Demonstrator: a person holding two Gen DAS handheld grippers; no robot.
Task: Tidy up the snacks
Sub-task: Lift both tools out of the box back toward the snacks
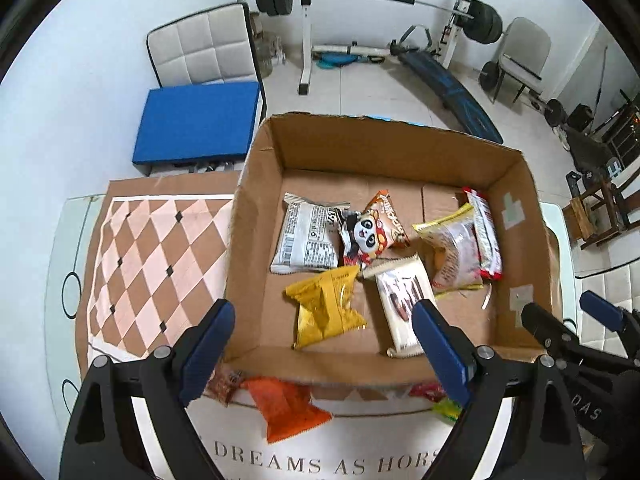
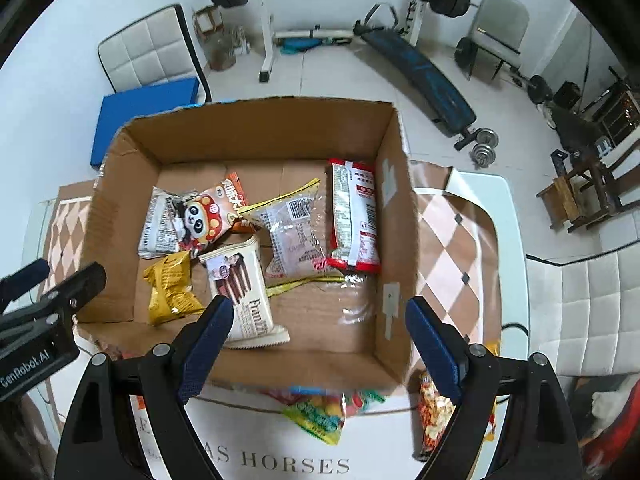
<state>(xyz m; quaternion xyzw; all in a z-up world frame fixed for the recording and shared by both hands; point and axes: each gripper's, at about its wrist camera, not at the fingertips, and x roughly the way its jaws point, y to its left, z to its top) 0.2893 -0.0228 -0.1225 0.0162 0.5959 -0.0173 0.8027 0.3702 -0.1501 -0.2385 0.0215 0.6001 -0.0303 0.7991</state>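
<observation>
Snacks lay in 2 groups: several packets already sat on the floor of the cardboard box point(image 1: 256, 208) just ahead of both tongs, and a few more lay on the worktop point(image 1: 72, 240) under and just behind the tongs, against the box's near wall. Inside the box were a yellow packet point(image 1: 326, 312), a white wafer packet point(image 2: 244, 292), a panda-print packet point(image 1: 370, 232), a grey-white packet point(image 1: 306, 240), a clear bun packet point(image 2: 296, 232) and a red-edged packet point(image 2: 354, 216). Outside it, an orange packet point(image 1: 286, 406) lay between the left tongs' point(image 1: 324, 348) fingers, nearer the camera, and a green-yellow candy packet point(image 2: 320, 416) lay likewise below the right tongs point(image 2: 320, 340), with a speckled packet point(image 2: 434, 408) under its right finger.

Both tongs hung wide open and gripped nothing. The right tongs also showed at the right edge of the left view.

The packets looked light, soft and crinkly, with slick film that would probably slide or buckle if squeezed in the puffed middle. A crimped end seam or a flat corner seemed the safer place to pinch, gently, since the contents were likely brittle. The orange packet appeared the nearest candidate for the left tongs, the candy packet for the right.
</observation>
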